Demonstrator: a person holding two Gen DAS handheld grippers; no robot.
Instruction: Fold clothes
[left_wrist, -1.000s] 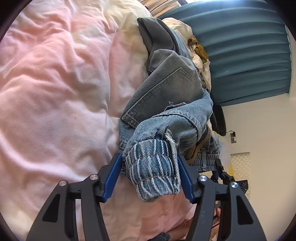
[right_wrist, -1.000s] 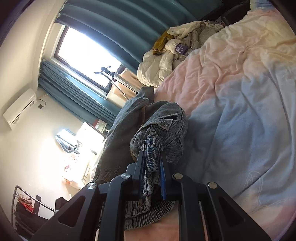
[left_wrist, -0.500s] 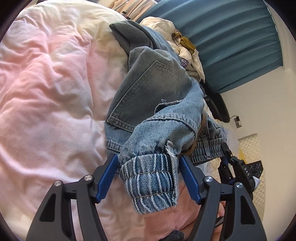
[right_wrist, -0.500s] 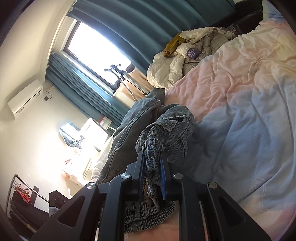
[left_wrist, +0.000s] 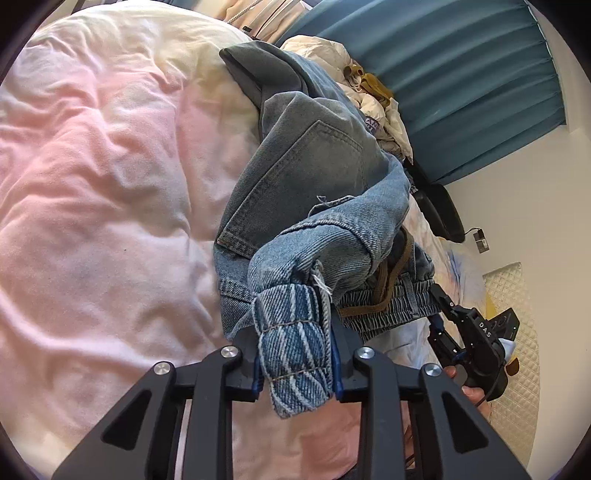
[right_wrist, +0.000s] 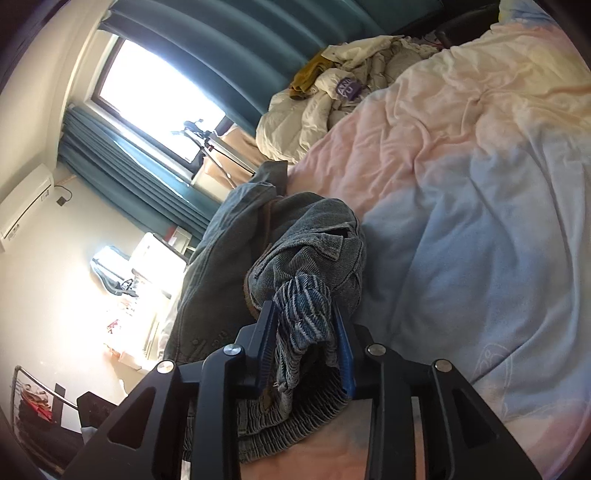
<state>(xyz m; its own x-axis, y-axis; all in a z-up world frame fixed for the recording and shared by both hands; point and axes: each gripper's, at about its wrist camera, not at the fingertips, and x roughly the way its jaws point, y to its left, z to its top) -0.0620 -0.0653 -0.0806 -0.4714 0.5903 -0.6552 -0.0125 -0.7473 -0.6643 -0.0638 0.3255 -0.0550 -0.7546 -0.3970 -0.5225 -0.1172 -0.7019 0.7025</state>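
A pair of blue jeans (left_wrist: 314, 177) lies bunched on the pink and white duvet (left_wrist: 92, 221). My left gripper (left_wrist: 295, 350) is shut on the rolled striped hem of the jeans (left_wrist: 291, 332). In the right wrist view the jeans (right_wrist: 229, 266) lie along the bed's left side. My right gripper (right_wrist: 306, 328) has its blue pads (right_wrist: 267, 339) a little apart around the jeans' other hem (right_wrist: 303, 314), which sits loose between them. The right gripper also shows in the left wrist view (left_wrist: 472, 339), low at the right by the waistband (left_wrist: 388, 306).
A heap of cream and mustard clothes (right_wrist: 332, 85) lies at the far end of the bed, also seen in the left wrist view (left_wrist: 373, 96). Teal curtains (left_wrist: 461, 74) and a bright window (right_wrist: 155, 99) stand behind. A black chair (left_wrist: 439, 210) stands beside the bed.
My left gripper has closed from wide open onto the jeans hem. My right gripper has opened from tightly shut, so its hem now sits loose between the pads.
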